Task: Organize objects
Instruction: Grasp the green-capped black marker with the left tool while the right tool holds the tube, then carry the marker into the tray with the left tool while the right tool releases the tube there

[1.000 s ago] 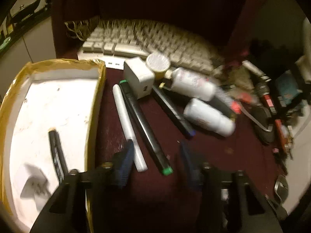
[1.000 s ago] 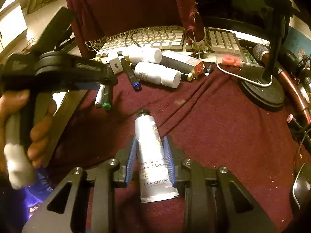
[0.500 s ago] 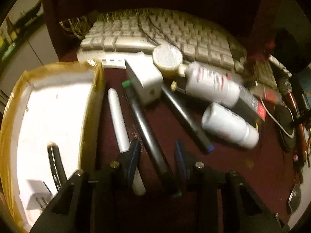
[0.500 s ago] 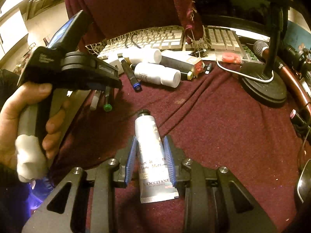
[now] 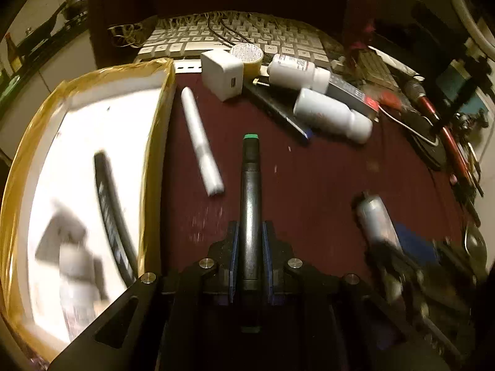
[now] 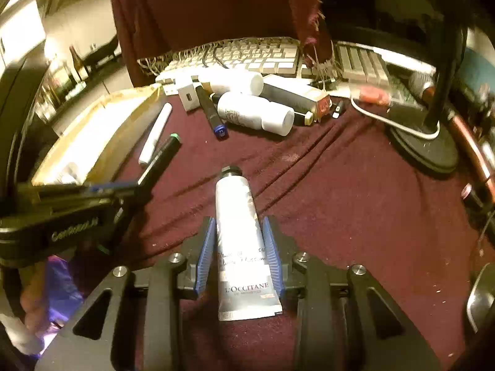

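Beside the tray's taped edge (image 5: 161,117), left tongs (image 5: 250,247) clamping green-capped marker (image 5: 250,185), right tongs (image 6: 241,247) gripping cream tube (image 6: 238,235).

A black marker with a green cap (image 5: 250,191) was clamped lengthwise between the left tool's (image 5: 250,241) pads, raised off the maroon table (image 6: 340,204). A white L'Occitane tube (image 6: 241,241), black cap pointing away, was pinched in the right tool (image 6: 239,247). A white pen (image 5: 201,137) lay beside the taped box (image 5: 154,142).

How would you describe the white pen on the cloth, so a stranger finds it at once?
Start at the tape-edged box on the dark red cloth. Just right of its wall lies the white pen, alone and untouched. Unlike the dark markers nearby, it is entirely white and slim.
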`<state>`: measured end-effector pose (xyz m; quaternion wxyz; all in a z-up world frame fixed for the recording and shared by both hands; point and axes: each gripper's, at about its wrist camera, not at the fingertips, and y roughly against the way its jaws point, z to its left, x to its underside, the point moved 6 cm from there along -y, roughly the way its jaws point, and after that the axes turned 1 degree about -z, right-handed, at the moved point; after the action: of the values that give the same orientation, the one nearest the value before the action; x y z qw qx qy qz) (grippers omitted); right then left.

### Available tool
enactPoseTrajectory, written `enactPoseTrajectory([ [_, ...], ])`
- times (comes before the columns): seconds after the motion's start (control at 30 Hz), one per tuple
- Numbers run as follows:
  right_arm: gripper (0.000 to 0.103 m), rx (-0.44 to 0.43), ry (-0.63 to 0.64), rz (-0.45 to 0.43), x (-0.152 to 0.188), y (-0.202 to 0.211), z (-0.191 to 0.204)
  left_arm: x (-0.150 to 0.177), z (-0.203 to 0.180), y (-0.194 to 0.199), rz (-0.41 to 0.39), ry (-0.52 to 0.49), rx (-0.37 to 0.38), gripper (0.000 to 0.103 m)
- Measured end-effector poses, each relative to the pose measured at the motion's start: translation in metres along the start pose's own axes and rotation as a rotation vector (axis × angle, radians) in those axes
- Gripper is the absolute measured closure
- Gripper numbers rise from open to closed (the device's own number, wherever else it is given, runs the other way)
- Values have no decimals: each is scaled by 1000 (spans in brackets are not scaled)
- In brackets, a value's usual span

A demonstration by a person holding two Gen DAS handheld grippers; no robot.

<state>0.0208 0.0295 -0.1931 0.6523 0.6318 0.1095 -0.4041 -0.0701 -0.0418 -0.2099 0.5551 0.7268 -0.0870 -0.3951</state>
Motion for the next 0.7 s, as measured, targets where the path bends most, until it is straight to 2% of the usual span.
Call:
enactPoseTrajectory([
  [0.1,75,39,31,3,3,1,2,2,0,3,-16,-14,-19,90],
  [0.17,75,35,22,-2,4,2,1,-8,-7,-6,-24,-32,-41,90],
  [0.23,76,20,-5,-11,5,6,-3,-15,-9,-14,-50,-67,-81,90],
  [0.3,76,-32,-47,-27,5,11,-6,-16,-14,-16,-66,-97,-98,91],
  [0.33,76,-69,-66,-42,4,14,-6,-16,-15,-16,-68,-90,-80,91],
  [0.43,76,-178,-125,-82,-1,25,0,-7,-14,3,-98,-27,52,91],
  [0.53,76,-256,-126,-132,-10,35,20,-2,-7,36,-152,46,162,91],
  [0.6,76,-308,-102,-151,-18,38,40,-2,4,56,-185,86,207,91],
  [0.7,76,-371,-63,-140,-26,36,72,-3,30,88,-252,135,205,91],
])
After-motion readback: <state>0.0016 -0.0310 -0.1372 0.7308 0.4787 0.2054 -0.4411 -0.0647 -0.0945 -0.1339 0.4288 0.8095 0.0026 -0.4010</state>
